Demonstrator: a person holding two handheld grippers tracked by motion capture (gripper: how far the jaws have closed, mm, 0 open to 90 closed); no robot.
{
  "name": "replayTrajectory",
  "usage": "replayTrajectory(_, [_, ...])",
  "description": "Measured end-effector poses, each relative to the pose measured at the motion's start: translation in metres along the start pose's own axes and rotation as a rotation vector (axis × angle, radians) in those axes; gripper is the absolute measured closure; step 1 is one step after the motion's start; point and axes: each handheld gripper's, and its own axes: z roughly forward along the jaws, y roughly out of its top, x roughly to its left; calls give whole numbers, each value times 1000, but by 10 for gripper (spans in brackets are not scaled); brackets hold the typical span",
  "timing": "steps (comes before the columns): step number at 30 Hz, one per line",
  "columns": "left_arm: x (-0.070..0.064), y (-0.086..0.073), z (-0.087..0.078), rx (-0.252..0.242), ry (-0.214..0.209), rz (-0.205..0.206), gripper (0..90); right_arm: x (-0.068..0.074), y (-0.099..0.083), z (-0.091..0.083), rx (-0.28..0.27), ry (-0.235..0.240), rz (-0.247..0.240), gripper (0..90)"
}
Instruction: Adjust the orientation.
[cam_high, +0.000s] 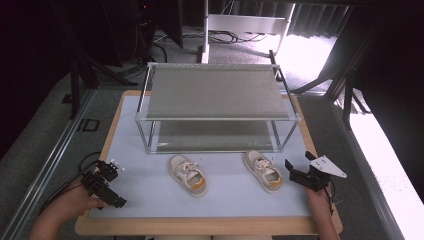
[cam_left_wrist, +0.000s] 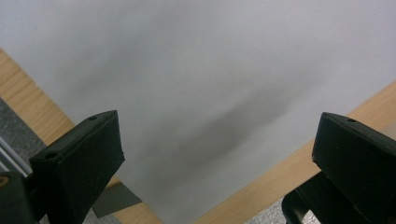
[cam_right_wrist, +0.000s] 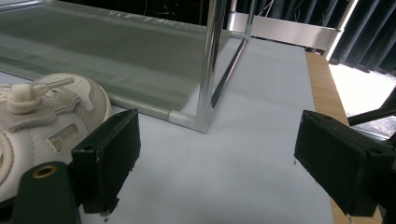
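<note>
White shoe (cam_right_wrist: 44, 119) cut off behind right gripper (cam_right_wrist: 217, 170), both grippers wide, empty; left gripper (cam_left_wrist: 217, 154) over mat corner (cam_left_wrist: 187, 93)

1. No word, number, brand or sign can be read anywhere in these pictures.
2. The two small beige-and-white lace-up shoes, the left one (cam_high: 188, 175) and the right one (cam_high: 263, 170), show no readable label; a small patch on the right one's side is too blurred to tell.
</note>
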Motion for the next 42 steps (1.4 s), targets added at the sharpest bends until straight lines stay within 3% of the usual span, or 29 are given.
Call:
replayTrajectory(12, [-13,23,-13,-23,-4,83,15,0,0,0,-1,0,-1,140])
replayTrajectory(14, [-17,28,-15,-32,-31,101,15,0,0,0,-2,1,-2,140])
replayTrajectory(16, [-21,32,-17,-35,-32,122,15,0,0,0,-2,1,-1,140])
replayTrajectory(26, [-35,57,-28,-43,-40,162,15,0,0,0,-2,2,-3,140])
replayTrajectory(42, [-76,104,-34,-60,-62,296,15,0,0,-1,-4,7,2,140])
